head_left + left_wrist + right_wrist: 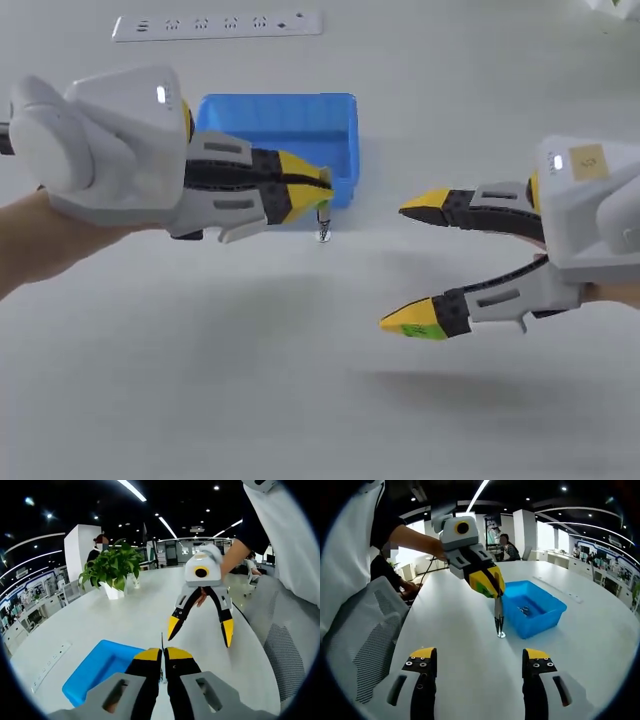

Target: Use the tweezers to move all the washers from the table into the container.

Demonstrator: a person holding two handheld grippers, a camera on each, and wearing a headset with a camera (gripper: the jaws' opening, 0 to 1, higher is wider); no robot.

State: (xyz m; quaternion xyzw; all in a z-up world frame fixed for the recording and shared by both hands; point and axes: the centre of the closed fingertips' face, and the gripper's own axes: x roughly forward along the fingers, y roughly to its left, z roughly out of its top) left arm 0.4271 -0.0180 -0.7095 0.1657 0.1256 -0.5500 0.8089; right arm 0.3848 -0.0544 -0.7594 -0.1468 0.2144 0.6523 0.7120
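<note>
— Where is the container [300, 110] set?
— On the table [200, 400], with a strip [215, 25] behind it; washers [524, 611] are seen inside.
— And the tweezers [323, 222]?
— Held upright just before it (tips at a loose washer [501, 635]), the right gripper [392, 266] to their right.

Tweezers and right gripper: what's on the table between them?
Nothing: bare table between the tweezers and the right gripper, seen in the head view.
</note>
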